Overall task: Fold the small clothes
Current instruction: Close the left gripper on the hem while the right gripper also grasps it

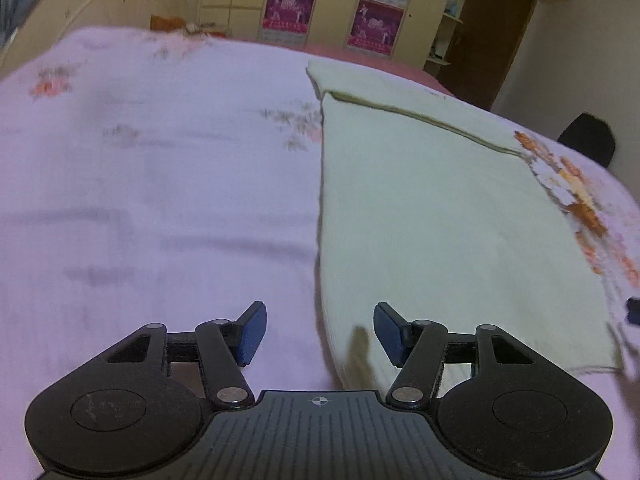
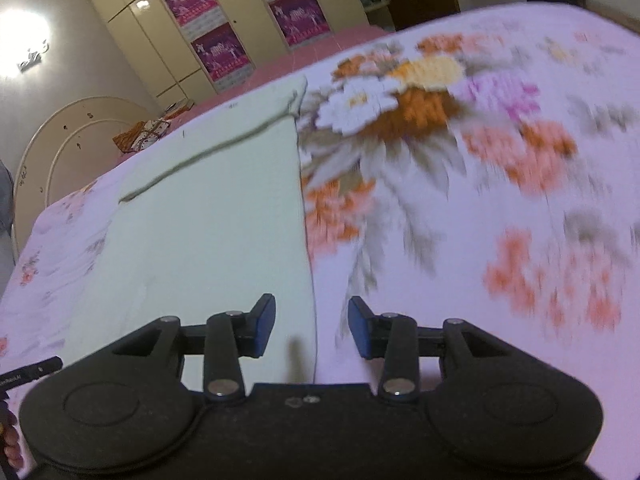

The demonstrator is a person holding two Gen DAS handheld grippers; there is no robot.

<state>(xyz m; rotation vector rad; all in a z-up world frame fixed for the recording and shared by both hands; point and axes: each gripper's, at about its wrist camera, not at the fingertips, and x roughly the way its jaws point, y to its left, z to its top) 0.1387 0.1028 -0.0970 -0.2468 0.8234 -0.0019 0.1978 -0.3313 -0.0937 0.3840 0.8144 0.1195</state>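
A pale cream-green garment [image 1: 432, 216] lies flat on the bed, with a folded layer edge running across its far part. It also shows in the right wrist view [image 2: 212, 220]. My left gripper [image 1: 320, 334] is open and empty, hovering over the garment's near left edge. My right gripper [image 2: 312, 328] is open and empty, hovering over the garment's near right edge. Both views are a little blurred.
The bed is covered by a pink floral sheet [image 1: 152, 184], with a big orange and white flower print [image 2: 400, 96] right of the garment. Wardrobes [image 1: 332, 4] and a curved headboard [image 2: 72, 136] stand beyond. A dark chair [image 1: 588, 142] is at the far right.
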